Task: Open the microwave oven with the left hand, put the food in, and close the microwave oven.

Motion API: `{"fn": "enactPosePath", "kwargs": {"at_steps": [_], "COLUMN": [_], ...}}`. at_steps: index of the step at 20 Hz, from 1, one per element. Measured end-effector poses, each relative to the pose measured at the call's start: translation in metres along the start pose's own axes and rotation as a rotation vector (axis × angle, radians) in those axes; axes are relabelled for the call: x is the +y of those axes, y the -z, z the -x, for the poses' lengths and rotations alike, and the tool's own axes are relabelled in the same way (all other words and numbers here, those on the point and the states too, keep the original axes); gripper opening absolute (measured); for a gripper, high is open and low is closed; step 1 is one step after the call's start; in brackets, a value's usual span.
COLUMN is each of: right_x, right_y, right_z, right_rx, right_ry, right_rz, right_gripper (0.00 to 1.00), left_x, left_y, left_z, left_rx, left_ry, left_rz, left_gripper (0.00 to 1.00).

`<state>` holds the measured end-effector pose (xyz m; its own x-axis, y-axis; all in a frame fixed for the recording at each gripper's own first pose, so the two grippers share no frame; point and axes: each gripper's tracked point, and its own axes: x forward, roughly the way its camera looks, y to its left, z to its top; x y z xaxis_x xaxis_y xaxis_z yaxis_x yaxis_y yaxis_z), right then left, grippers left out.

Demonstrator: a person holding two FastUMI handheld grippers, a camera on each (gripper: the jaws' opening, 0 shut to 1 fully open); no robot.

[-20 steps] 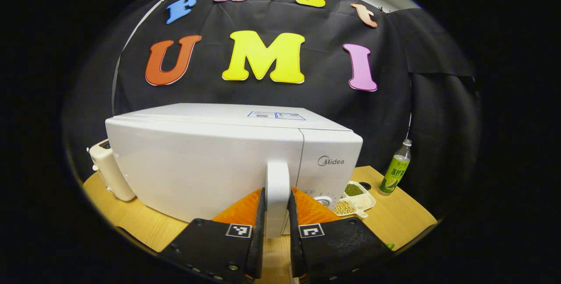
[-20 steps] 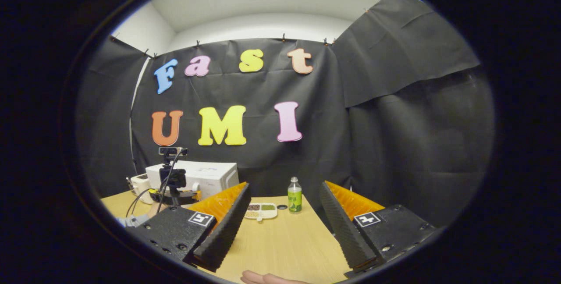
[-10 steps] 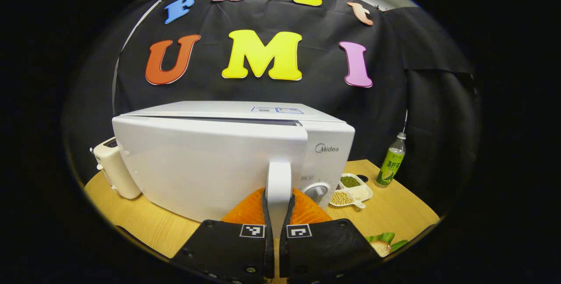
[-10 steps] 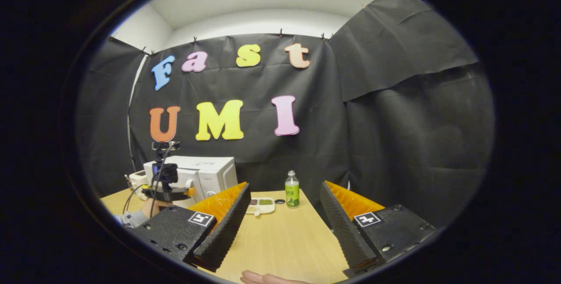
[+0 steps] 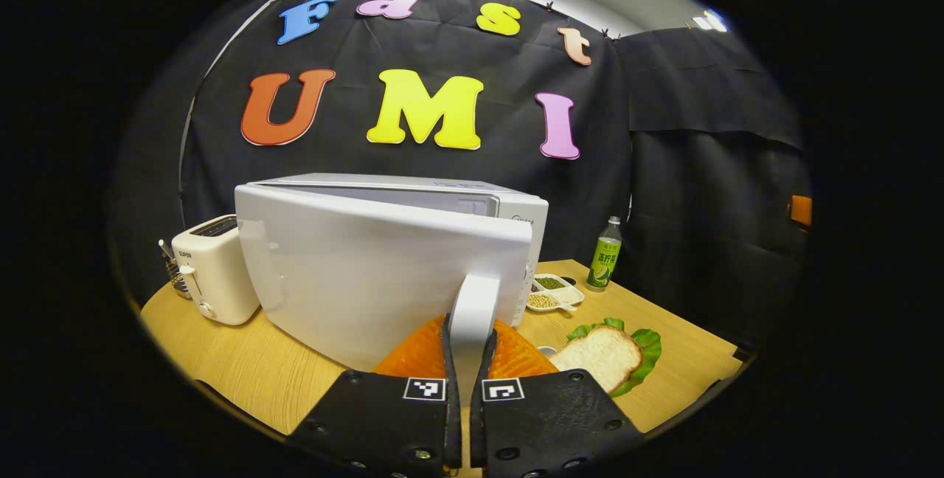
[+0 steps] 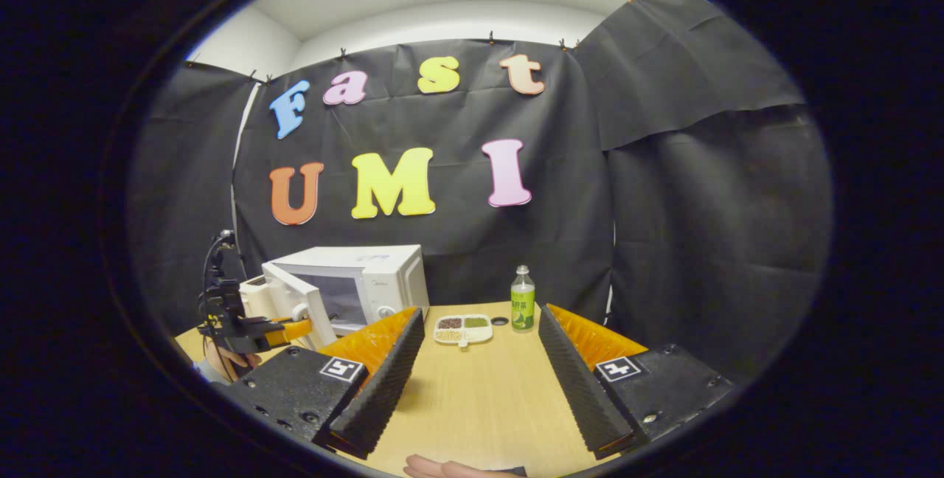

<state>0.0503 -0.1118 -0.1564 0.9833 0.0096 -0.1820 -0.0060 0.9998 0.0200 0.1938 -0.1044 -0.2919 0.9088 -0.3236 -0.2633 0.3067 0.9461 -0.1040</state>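
Door (image 5: 369, 271) of microwave (image 5: 509, 220) partly swung, my left gripper (image 5: 466, 360) clamped on its handle (image 5: 472, 316), right gripper (image 6: 479, 367) wide, empty; next, probably grab bread (image 5: 599, 352) on table (image 5: 243, 375).

1. You have the microwave (image 5: 413, 242) on the table (image 5: 243, 367); take it as your landmark.
2. The toaster (image 5: 214, 268) stands just left of the microwave.
3. The divided dish (image 5: 554, 291) lies right of the microwave, the bottle (image 5: 605, 262) beyond it.
4. The bread slice (image 5: 601, 354) rests on lettuce (image 5: 649, 341), in front of the microwave's right end.
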Motion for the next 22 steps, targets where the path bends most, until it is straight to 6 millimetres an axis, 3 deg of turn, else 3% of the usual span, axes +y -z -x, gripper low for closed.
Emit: {"fn": "enactPosePath", "kwargs": {"at_steps": [3, 4, 7, 10, 13, 17, 22], "right_x": [0.014, 0.019, 0.033, 0.044, 0.049, 0.047, 0.047], "right_y": [-0.001, 0.000, 0.003, 0.014, 0.031, 0.055, 0.076], "right_z": [0.005, 0.006, 0.007, 0.000, -0.019, -0.050, -0.080], "right_rx": [-0.002, 0.000, 0.011, 0.046, 0.124, 0.245, 0.391], "right_ry": [0.000, -0.003, -0.022, -0.051, -0.088, -0.115, -0.197], "right_rz": [0.020, 0.024, 0.041, 0.054, 0.048, 0.059, -0.001], "right_gripper": [0.99, 0.99, 0.99, 0.99, 0.99, 0.99, 1.00], "left_x": [0.014, 0.018, 0.063, 0.104, 0.137, 0.143, 0.153], "left_y": [0.004, 0.006, 0.007, 0.016, 0.001, -0.032, -0.069], "left_z": [0.027, 0.040, 0.084, 0.141, 0.194, 0.237, 0.259], "left_rx": [-0.006, -0.002, -0.016, 0.012, -0.032, -0.101, -0.152], "left_ry": [-0.005, -0.005, -0.109, -0.219, -0.347, -0.395, -0.491], "left_rz": [-0.030, -0.034, -0.001, 0.073, 0.054, 0.059, 0.003], "left_gripper": [0.04, 0.14, 0.24, 0.98, 0.98, 0.95, 0.95]}}
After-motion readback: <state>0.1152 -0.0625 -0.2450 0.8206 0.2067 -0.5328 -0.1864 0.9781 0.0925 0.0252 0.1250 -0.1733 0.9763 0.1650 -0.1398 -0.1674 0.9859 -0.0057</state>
